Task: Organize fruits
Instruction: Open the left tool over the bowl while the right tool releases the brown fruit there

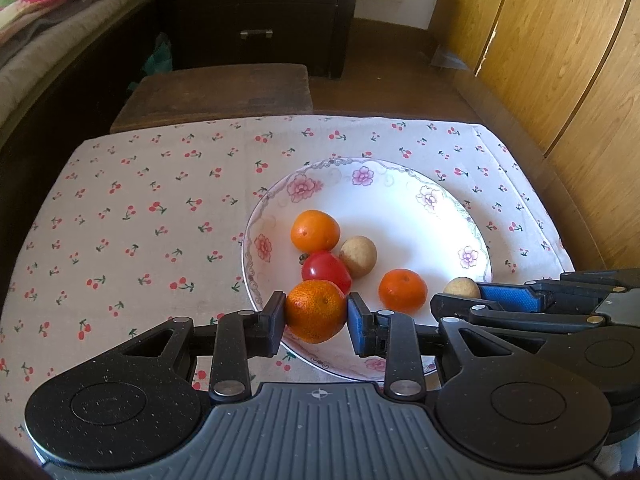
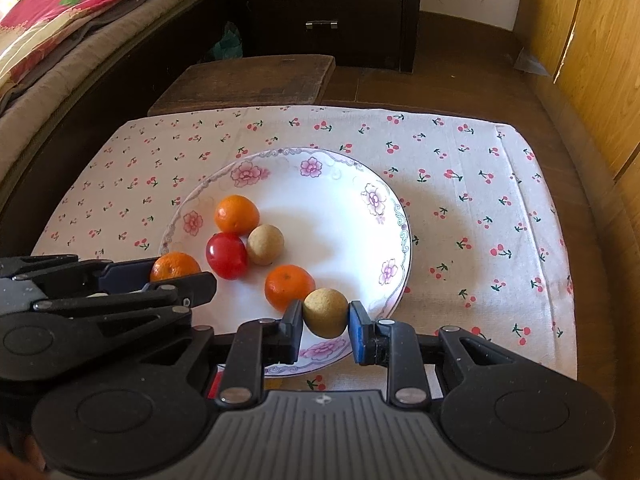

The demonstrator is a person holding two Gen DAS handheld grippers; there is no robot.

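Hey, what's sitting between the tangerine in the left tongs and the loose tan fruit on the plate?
A red tomato lies between the held tangerine and the loose tan fruit, clearest in the left wrist view.

Plate [image 1: 476, 236] near rim hidden behind left hand-held gripper [image 1: 316, 312]; bed [image 1: 48, 32] cut off at frame edge.

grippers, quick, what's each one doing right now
Left gripper: closed on a mandarin over the plate.
Right gripper: closed on a small tan fruit over the same plate.

Three oranges [image 1: 315, 231], two tan round fruits [image 1: 358, 256], one tomato [image 1: 326, 268], one plate [image 1: 400, 184]
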